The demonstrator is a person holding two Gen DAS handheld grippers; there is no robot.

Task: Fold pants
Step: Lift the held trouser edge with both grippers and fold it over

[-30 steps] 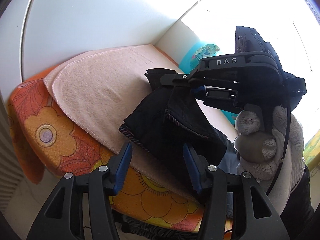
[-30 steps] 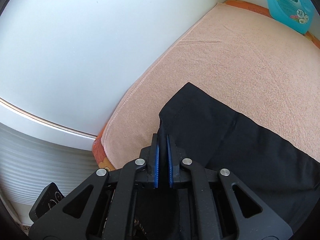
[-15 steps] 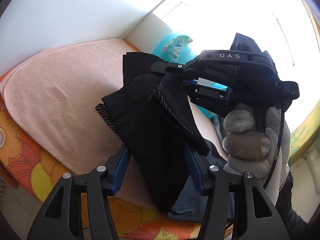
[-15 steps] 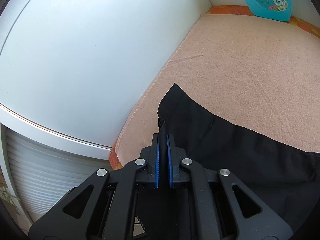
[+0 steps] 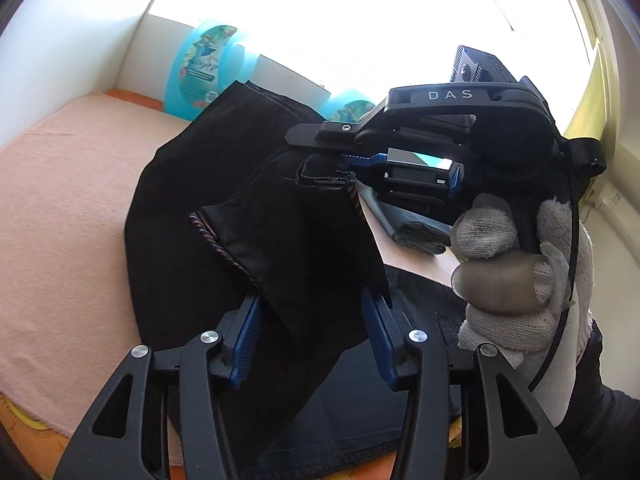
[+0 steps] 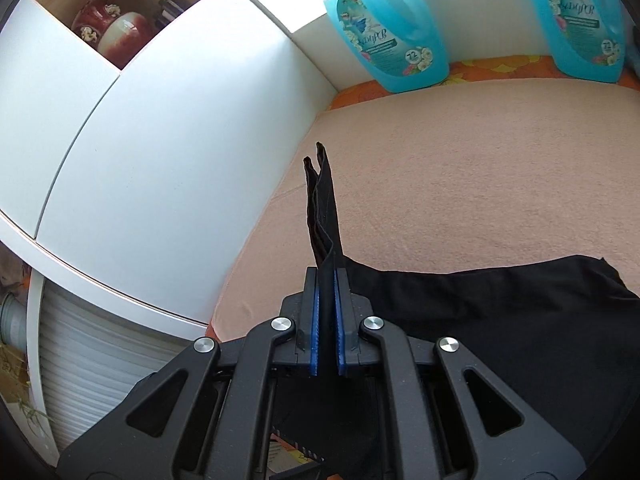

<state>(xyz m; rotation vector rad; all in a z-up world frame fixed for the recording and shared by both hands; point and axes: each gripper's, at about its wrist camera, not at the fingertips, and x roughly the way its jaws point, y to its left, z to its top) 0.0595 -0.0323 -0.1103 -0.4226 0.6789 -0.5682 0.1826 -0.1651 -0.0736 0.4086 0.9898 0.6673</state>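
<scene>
The right gripper (image 6: pixel 325 322) has its blue pads pressed together on a folded edge of the black pants (image 6: pixel 500 320), a narrow strip of cloth standing up past the tips; the same gripper (image 5: pixel 320 148), seen from the left wrist, is carried by a gloved hand (image 5: pixel 516 276) and pinches the raised cloth by a stitched seam; the left gripper (image 5: pixel 312 332) is closing, with a hanging fold of the pants (image 5: pixel 248 208) between its pads, though whether they press on it I cannot tell; the garment is lifted at these two points and trails down onto the peach towel (image 6: pixel 480 168); the towel covers an orange flowered surface (image 6: pixel 488 68), where two blue detergent bottles (image 6: pixel 384 36) stand at the back wall; a white cabinet (image 6: pixel 160 128) flanks the towel.
</scene>
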